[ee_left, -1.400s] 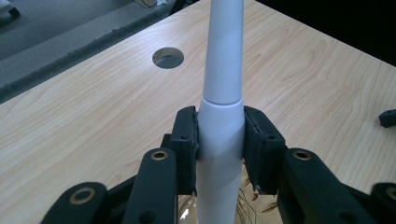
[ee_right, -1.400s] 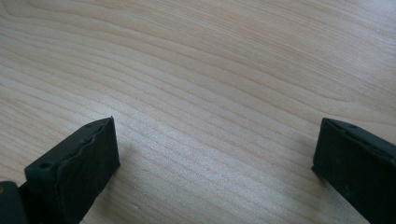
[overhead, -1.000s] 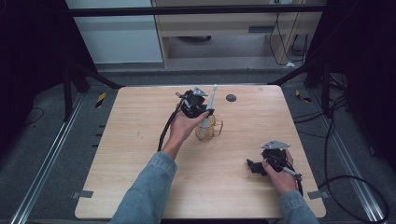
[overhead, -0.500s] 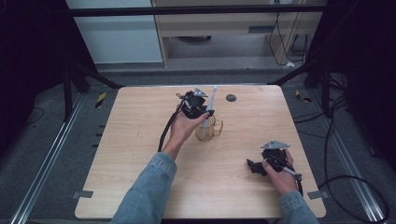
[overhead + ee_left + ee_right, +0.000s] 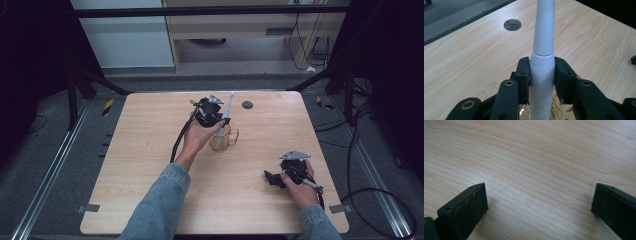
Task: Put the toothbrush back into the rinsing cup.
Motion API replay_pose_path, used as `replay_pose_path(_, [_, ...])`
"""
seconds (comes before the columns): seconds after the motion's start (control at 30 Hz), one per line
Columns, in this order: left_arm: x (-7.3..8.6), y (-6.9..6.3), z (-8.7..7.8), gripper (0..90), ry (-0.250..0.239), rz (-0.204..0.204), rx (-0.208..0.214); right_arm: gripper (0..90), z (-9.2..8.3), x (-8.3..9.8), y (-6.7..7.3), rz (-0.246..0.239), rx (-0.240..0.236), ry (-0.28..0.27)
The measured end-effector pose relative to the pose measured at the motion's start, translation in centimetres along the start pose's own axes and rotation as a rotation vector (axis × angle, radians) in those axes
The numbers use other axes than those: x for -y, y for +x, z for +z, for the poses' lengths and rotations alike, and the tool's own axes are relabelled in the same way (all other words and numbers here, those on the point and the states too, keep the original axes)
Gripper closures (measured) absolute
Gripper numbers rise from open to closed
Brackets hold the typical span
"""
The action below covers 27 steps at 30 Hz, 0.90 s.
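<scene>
left gripper (image 5: 542,82) fingers clamp white handle (image 5: 542,57) above glass cup (image 5: 223,138).

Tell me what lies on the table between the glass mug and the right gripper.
Nothing: in the high view, bare wood of the table separates the glass mug from the right gripper.

No legible text, labels, brands or numbers on any surface, white handle (image 5: 542,62) unmarked, wooden table (image 5: 150,165) unmarked, gripper bodies unmarked
</scene>
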<state>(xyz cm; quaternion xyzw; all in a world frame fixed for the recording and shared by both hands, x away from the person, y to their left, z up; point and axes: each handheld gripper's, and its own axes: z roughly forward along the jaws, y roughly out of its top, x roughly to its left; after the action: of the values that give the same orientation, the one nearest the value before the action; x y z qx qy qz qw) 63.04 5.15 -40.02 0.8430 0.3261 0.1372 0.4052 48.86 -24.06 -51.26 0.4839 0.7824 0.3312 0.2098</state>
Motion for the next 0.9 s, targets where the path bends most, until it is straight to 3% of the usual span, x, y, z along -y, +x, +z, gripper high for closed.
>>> replay_pose_path(0.67, [-0.11, 0.16, -0.05, 66.4, 0.010, -0.008, -0.007, 0.3, 0.01, 0.00, 0.01, 0.002, -0.002, -0.002])
replay_pose_path(0.9, [-0.12, 0.24, -0.40, 64.7, -0.012, -0.024, -0.010, 0.3, 0.00, 0.00, 0.00, 0.000, 0.000, 0.000])
